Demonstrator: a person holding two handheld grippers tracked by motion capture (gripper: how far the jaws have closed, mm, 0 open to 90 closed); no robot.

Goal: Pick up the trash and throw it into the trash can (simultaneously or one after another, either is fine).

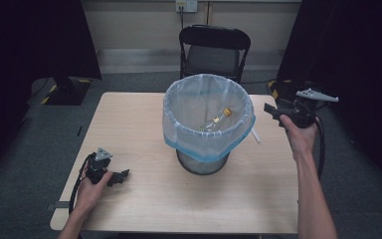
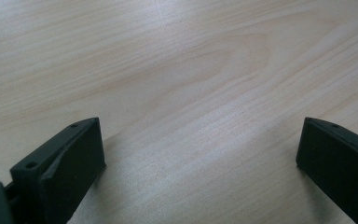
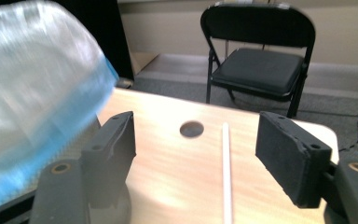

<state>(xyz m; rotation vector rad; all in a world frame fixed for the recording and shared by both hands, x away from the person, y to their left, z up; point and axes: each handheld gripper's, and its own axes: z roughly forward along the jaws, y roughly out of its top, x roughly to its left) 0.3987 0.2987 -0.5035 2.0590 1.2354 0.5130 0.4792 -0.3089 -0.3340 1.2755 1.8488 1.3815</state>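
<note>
Nearest the high camera, at the left, the left tongs (image 1: pixel 121 177) rest low on the desk (image 1: pixel 129 114) in the person's hand, parked out of the way; in the left gripper view the black pads stand wide apart with bare wood grain between them, holding nothing.

At the middle stands the bin (image 1: pixel 202 164), a dark mesh basket lined with a clear bag (image 1: pixel 179 112) whose blue hem folds down over the rim. Inside lies a clear glass bottle (image 1: pixel 218 119) with a gold cap, tipped on its side, likely already thrown away.

Just right of the bin, a thin white straw (image 1: pixel 255 135) lies flat on the desk, straight and pale, its near end close to the blue hem. It looks like the next piece of rubbish to go in.

At the right, the right tongs (image 1: pixel 273 113) hang above the desk edge, aimed down toward the straw. In the right gripper view the straw (image 3: pixel 225 172) runs up between the 2 wide-set pads, untouched, so the tongs seem lined up for a pinch
</note>
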